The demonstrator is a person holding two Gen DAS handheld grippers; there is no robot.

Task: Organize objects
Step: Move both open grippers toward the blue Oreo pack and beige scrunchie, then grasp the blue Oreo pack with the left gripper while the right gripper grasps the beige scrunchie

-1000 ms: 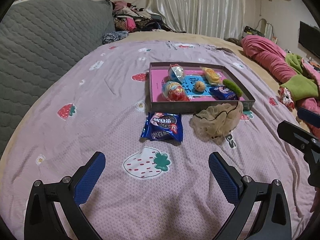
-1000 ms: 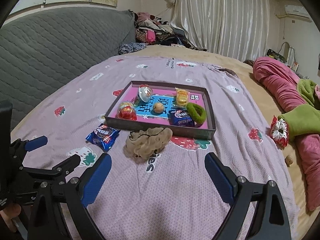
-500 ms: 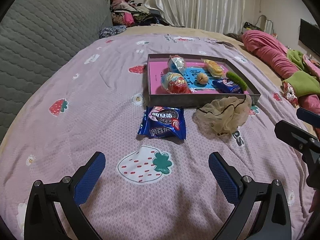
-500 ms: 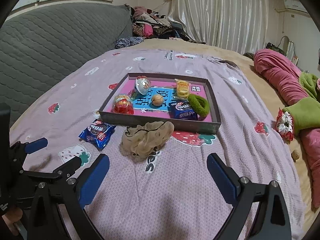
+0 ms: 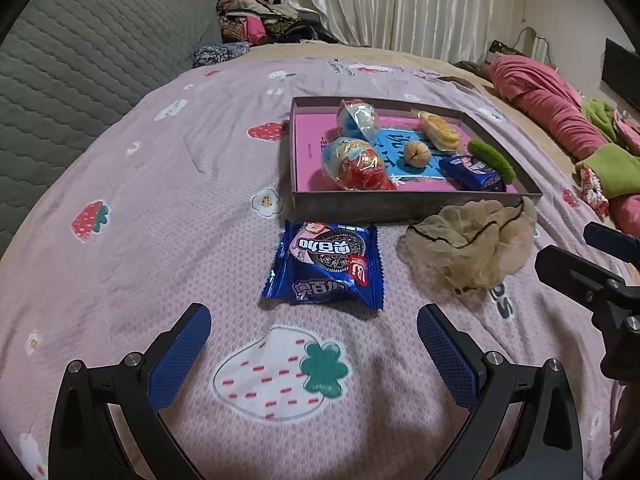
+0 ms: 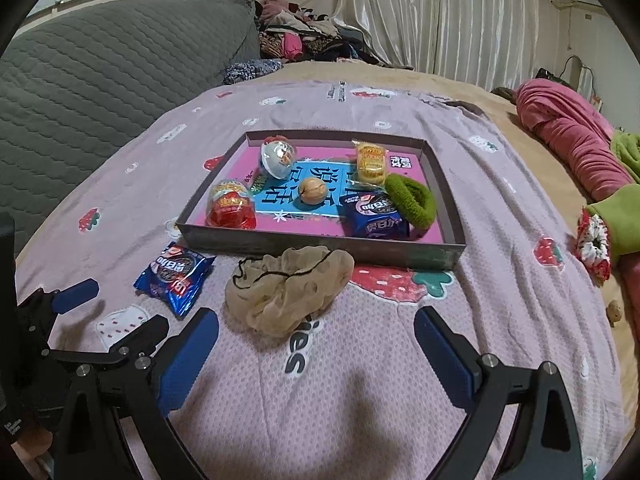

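Bed: pink strawberry-print bedspread (image 5: 168, 184) covers it; grey quilted headboard (image 6: 100, 80) at far left, white curtains (image 6: 460, 16) behind.
Left gripper (image 5: 314, 334): jaws spread wide, holding nothing, hovering above the bedspread just short of the cookie packet.
Cookie packet (image 5: 326, 266): blue, lying flat on the bedspread, just in front of the tray's near wall, apart from it.
Tray (image 6: 320, 242): shallow, grey-walled, pink floor; contents left to right are red foil egg (image 6: 231, 206), white capsule (image 6: 278, 158), walnut (image 6: 313, 191), yellow snack (image 6: 372, 160), second blue packet (image 6: 376, 216), green hair tie (image 6: 412, 200).
Beige hair net (image 6: 286, 290): crumpled on the bedspread, touching the tray's near wall.
Right gripper (image 6: 316, 330): jaws spread wide, empty, near the hair net.
Far right: pink blanket (image 6: 568, 136), floral scrunchie (image 6: 594, 244).
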